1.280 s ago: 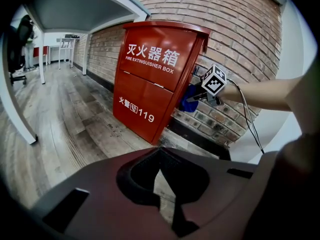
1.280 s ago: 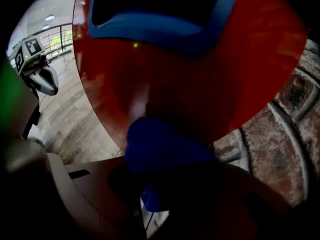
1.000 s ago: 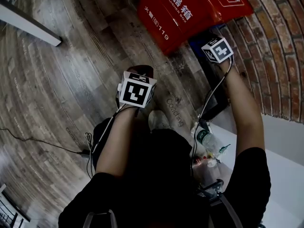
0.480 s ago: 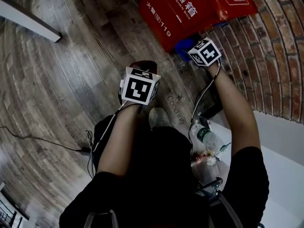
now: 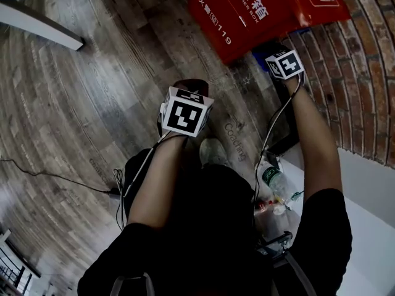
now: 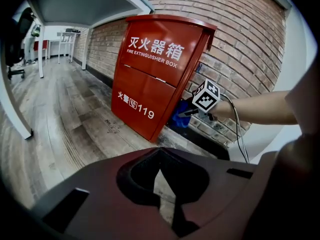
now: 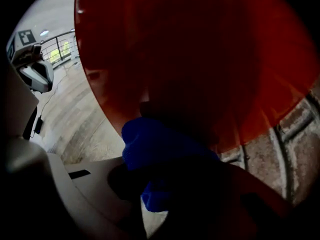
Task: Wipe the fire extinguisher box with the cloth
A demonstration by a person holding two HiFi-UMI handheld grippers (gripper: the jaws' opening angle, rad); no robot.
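The red fire extinguisher box (image 5: 247, 11) stands on the wood floor against a brick wall (image 5: 364, 73); white lettering shows on its front (image 6: 155, 74). My right gripper (image 5: 268, 54) is shut on a blue cloth (image 5: 260, 58) and holds it to the box's lower right side, by the wall. Up close, the blue cloth (image 7: 160, 154) bunches between the jaws of the right gripper (image 7: 167, 184) and touches the red panel (image 7: 190, 59). My left gripper (image 5: 188, 88) hangs over the floor well short of the box. In its own view the left gripper (image 6: 160, 159) is shut on nothing.
A white desk frame (image 5: 40, 26) crosses the upper left. A black cable (image 5: 55, 177) trails over the floor at the left. A plastic bottle (image 5: 276, 184) and small items sit by my right side next to a white surface (image 5: 370, 227). A black skirting (image 6: 210, 144) runs along the wall.
The right gripper slid the cloth toward the box's front corner half a second ago, then back toward the wall. The left gripper has stayed put.
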